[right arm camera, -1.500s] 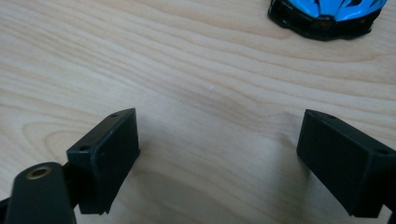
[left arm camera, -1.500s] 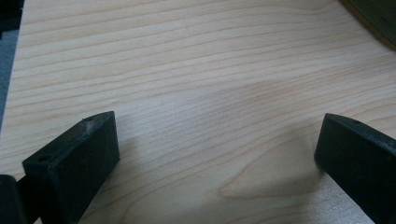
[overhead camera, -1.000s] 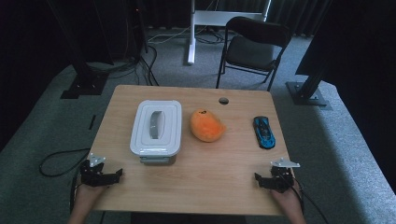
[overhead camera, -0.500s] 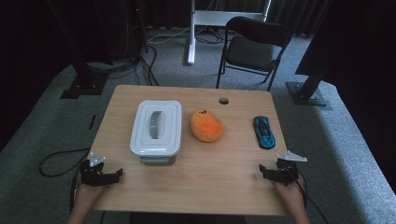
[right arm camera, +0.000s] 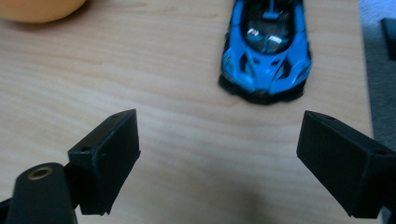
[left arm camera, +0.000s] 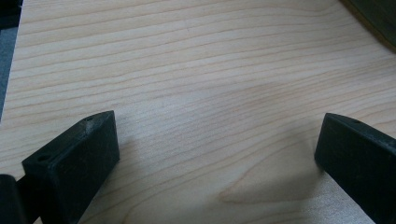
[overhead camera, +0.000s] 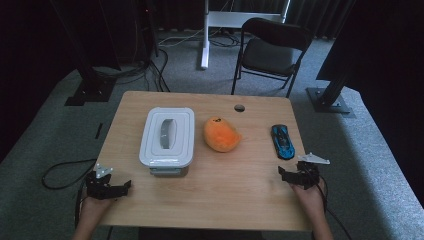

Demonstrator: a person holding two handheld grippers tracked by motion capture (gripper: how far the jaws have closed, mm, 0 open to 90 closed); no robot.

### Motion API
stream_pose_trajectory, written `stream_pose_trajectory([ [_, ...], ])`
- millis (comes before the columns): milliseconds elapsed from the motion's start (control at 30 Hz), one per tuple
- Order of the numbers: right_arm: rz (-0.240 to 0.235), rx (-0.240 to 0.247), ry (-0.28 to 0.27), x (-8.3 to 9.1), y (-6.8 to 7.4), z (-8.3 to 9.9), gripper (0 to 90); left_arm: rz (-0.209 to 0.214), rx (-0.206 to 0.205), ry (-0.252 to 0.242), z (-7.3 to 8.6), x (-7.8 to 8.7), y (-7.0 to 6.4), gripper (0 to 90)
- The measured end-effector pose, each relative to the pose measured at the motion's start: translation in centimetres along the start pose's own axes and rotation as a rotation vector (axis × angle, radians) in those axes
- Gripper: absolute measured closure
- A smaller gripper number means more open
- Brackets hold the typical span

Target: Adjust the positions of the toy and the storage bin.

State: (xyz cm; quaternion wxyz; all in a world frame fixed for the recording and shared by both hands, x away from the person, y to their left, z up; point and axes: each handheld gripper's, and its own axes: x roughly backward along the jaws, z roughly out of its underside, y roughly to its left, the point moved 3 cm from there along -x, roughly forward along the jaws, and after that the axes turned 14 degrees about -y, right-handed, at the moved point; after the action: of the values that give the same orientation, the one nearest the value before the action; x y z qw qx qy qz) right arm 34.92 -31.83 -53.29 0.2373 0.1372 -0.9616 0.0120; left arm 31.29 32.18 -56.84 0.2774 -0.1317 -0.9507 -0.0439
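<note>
A blue toy car lies near the table's right edge, nose toward me. My right gripper hovers just short of it, open and holding nothing. In the right gripper view the car sits ahead and a bit right of centre, beyond the gripper. An orange plush rests mid-table; its edge shows at the top left of that view. A white lidded box stands left of the plush. My left gripper is open at the front left corner, its jaws over bare wood.
The wooden table has a small round hole near its far edge. A black chair and a white desk leg stand behind it on grey carpet. Cables trail on the floor at the left.
My right gripper has crept forward toward the blue car. The left gripper and the objects on the table have stayed put.
</note>
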Motion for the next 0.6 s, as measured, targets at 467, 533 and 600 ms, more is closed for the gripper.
stream_pose_trajectory([
  [467,0.033,-0.022,-0.007,-2.2,-0.9,-1.6,12.0,0.000,0.001,-0.001,0.0,0.0,0.0,0.3],
  [533,0.041,-0.031,-0.010,-2.8,-1.1,-2.0,12.1,0.000,0.001,-0.001,0.0,0.0,0.0,0.3],
  [600,0.043,-0.035,-0.008,-3.2,-1.2,-2.3,12.1,0.000,0.001,-0.001,0.0,0.0,0.0,0.3],
])
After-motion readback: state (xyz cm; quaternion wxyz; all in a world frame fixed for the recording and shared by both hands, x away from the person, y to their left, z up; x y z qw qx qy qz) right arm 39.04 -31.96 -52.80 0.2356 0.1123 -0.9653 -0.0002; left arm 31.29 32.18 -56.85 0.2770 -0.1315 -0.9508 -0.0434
